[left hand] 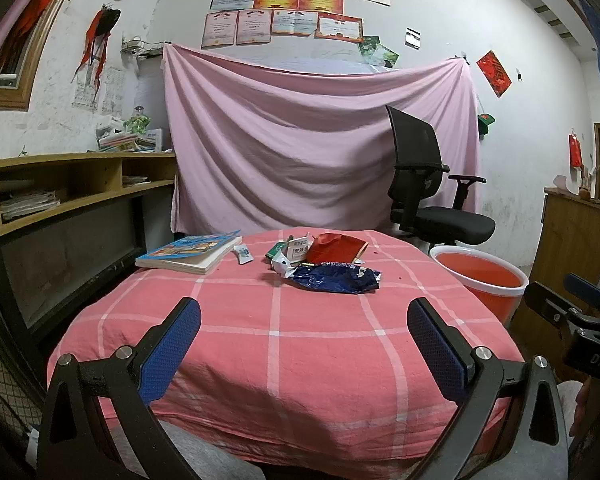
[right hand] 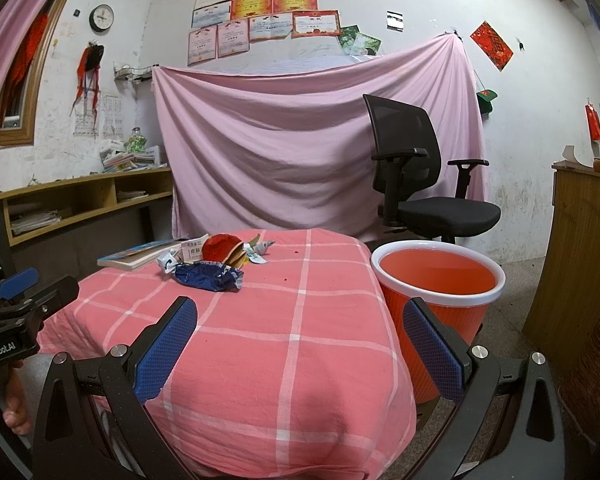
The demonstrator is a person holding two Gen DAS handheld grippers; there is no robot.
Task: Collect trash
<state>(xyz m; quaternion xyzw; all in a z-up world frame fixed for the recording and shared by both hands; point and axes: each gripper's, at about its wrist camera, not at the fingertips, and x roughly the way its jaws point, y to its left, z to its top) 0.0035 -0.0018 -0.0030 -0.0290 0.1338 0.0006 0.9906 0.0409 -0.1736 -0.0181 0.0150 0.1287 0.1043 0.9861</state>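
A pile of trash lies at the far middle of the pink checked table [left hand: 284, 344]: a blue crumpled wrapper [left hand: 336, 279], a red wrapper [left hand: 334, 249], a small white box [left hand: 299, 250] and a small white packet [left hand: 244, 255]. The pile also shows in the right wrist view, with the blue wrapper [right hand: 210, 276] in front. A red bin [left hand: 484, 280] with a white rim stands on the floor right of the table, also in the right wrist view [right hand: 436, 280]. My left gripper [left hand: 304, 344] is open and empty above the near table. My right gripper [right hand: 300, 344] is open and empty over the table's right edge.
A book [left hand: 192, 252] lies at the table's far left. A black office chair [left hand: 428, 184] stands behind the bin. A wooden shelf desk [left hand: 68, 188] runs along the left, a wooden cabinet [right hand: 580, 248] on the right. A pink sheet [left hand: 312, 140] hangs behind.
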